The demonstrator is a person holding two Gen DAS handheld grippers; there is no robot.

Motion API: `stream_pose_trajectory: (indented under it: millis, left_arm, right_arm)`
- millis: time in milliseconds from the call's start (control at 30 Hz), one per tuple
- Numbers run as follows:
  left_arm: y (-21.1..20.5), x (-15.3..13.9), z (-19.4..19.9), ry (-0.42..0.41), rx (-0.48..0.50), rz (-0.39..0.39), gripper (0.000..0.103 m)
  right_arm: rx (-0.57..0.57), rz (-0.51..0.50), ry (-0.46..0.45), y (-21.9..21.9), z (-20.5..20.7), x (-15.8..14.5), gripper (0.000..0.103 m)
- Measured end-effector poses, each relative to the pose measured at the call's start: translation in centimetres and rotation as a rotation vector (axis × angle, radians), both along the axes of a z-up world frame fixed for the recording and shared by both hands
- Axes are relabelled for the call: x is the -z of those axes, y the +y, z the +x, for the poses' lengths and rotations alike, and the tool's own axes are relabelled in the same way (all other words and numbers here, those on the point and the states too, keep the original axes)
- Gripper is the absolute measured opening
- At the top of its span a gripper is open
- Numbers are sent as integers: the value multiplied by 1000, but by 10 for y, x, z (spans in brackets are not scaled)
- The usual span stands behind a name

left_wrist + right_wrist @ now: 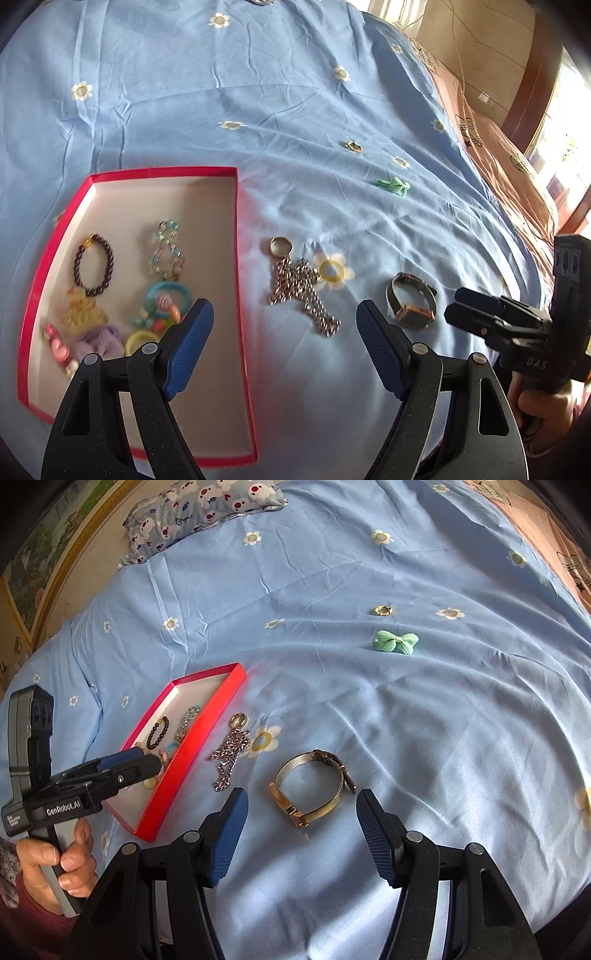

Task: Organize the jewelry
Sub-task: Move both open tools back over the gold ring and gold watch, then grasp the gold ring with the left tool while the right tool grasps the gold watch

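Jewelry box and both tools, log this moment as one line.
box: several pieces inside | bedsheet: chain, watch, bow, ring | left tool: open, empty | right tool: open near watch

The right tool (299,805) hovers with jaws apart over a gold watch (312,788) lying on the blue bed sheet (424,720). Left of it lie a silver chain (229,757) and a red tray (195,746) of what seem to be bracelets. The left tool (147,760) reaches over the tray. Farther off rest a green bow (397,641) and a small ring (383,610).
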State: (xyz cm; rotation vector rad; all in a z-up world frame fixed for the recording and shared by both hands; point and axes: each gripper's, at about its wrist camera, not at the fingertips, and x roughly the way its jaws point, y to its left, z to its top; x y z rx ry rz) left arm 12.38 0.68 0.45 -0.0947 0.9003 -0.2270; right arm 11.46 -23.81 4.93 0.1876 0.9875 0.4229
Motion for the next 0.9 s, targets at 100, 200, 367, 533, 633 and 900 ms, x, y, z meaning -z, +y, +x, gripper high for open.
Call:
stream_pose_trajectory:
  millis: [100,200,367,533,633,900]
  left_arm:
    - [-9,1,16,1,27,8,79]
    - [-18,5,33,13,55,35,76]
    - [-32,16,60,50,86,80,69]
    - [-39,32,82,90,106,127,63]
    - [-38,43,89,123,96,142,60]
    - [-40,56,101,170,113,157,32]
  right_arm:
    - [-2,-8,9,-1,5,4,63]
    - [-8,-19,22,-2,11,9,63]
    - [-6,-15,27,-6,17,11,63]
    - [-4,-20,31,-9,22,13,63]
    - [-11,-23,43,-9,27,16,62]
    - [-33,-66,55,1,36,28,45]
